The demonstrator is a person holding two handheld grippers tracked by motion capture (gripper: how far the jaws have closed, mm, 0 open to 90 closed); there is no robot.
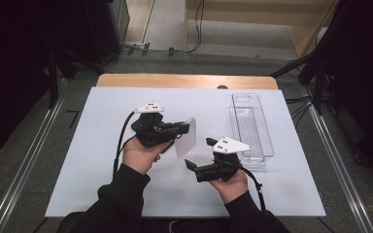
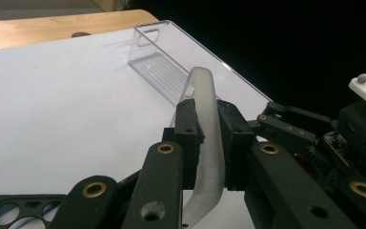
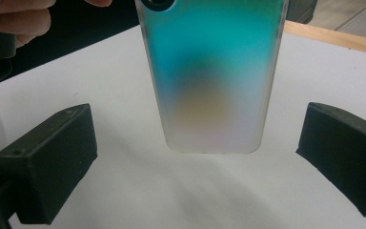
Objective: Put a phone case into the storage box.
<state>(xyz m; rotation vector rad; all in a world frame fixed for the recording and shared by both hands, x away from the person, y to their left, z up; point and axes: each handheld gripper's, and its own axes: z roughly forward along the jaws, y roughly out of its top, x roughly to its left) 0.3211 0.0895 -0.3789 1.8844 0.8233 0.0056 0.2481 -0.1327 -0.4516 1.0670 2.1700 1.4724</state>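
Phone case is clenched edge-on by left gripper, held w/ free end toward released right gripper for handover.

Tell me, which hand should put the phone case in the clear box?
Probably left: the left gripper already pinches the phone case, while the right gripper is open and empty, though nearer the clear box.

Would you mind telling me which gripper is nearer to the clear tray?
Right. The right gripper is just beside the tray; the left gripper, holding the phone case, is farther off.
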